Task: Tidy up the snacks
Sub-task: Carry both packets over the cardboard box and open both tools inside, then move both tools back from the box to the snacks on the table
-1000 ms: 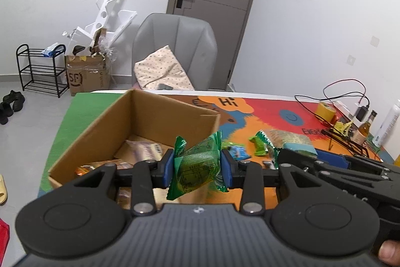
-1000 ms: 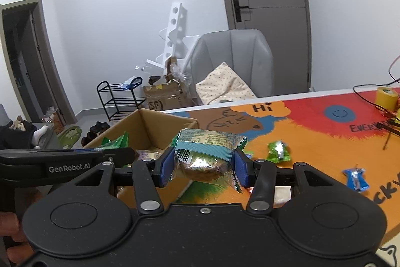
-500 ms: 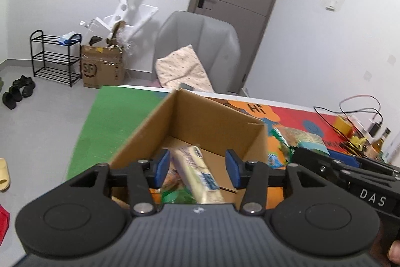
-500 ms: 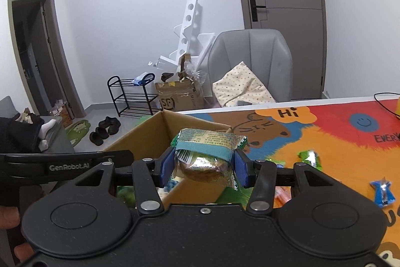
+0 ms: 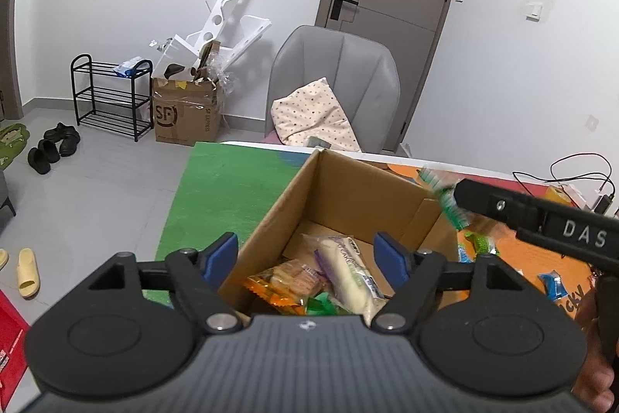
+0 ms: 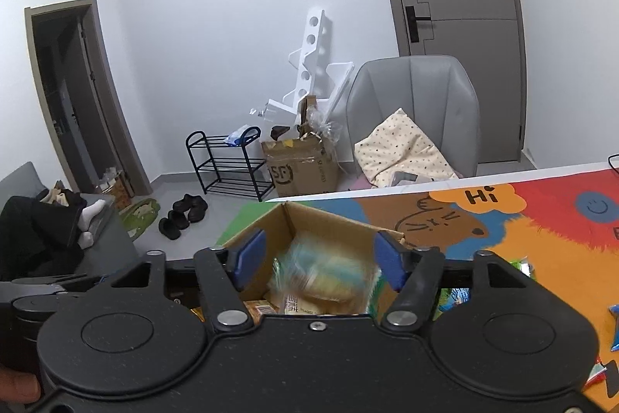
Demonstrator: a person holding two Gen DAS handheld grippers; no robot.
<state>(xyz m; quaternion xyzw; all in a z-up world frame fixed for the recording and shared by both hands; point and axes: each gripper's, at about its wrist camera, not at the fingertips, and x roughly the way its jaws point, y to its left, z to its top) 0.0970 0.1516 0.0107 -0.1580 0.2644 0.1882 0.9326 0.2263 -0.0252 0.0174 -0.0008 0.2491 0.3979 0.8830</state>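
Left wrist view: hovered over cardboard box (image 5: 340,196) with left claw (image 5: 305,254) spread wide, holding nothing; crinkly orange packet (image 5: 286,283) and smooth white roll (image 5: 348,268) lay inside. Right wrist view: right claw (image 6: 319,260) released, blurred teal-banded pack (image 6: 329,275) dropping between corrugated walls. Best kept centred above the opening, clear of the rim.

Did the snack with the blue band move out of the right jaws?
Yes. The blue-banded snack has dropped from the open right gripper down into the cardboard box.
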